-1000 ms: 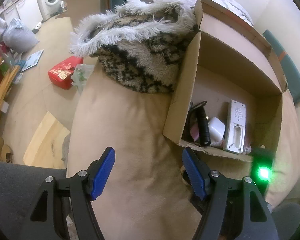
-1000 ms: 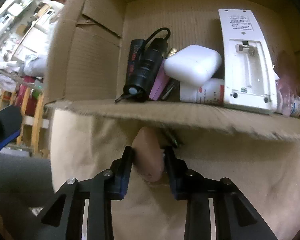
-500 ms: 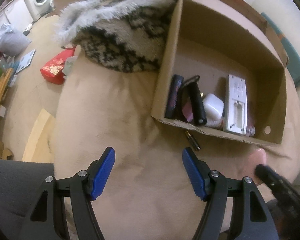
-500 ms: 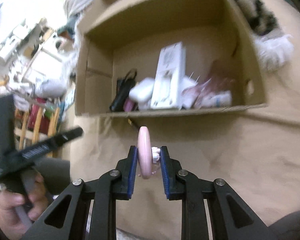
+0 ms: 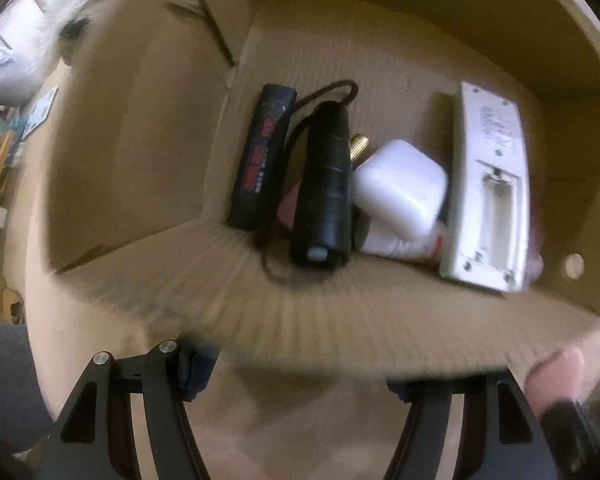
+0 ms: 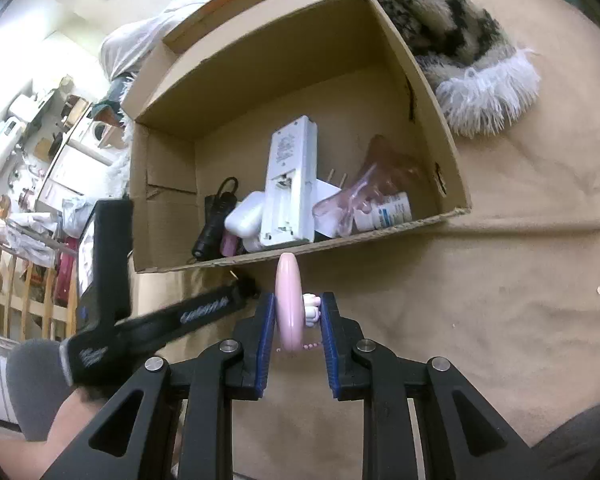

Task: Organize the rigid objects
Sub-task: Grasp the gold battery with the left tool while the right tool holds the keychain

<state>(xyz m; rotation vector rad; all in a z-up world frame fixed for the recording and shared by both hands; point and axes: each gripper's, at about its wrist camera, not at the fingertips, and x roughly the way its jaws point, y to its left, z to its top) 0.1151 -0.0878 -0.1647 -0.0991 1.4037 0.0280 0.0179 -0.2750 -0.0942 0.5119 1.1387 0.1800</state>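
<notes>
A cardboard box (image 5: 140,168) (image 6: 428,128) lies on a beige cushion and holds a black flashlight (image 5: 326,192) (image 6: 210,228), a black-and-red stick (image 5: 262,160), a white case (image 5: 400,188) (image 6: 244,216), a white remote (image 5: 488,184) (image 6: 288,192) and a small bottle (image 6: 384,212). My right gripper (image 6: 298,312) is shut on a flat pink disc-shaped object (image 6: 288,304) just in front of the box's near wall. My left gripper (image 5: 300,364) is open, its fingertips hidden under the box's near wall; it also shows in the right wrist view (image 6: 204,308).
A furry black-and-white blanket (image 6: 460,40) lies behind the box. A thin dark pen-like object (image 6: 244,280) lies on the beige cushion (image 6: 500,280) by the box's front wall. Floor clutter and wooden chairs (image 6: 12,292) are at the left.
My left gripper has moved forward and down to the box's near wall, so the box fills its view. My right gripper has kept hold of the pink object in front of the box.
</notes>
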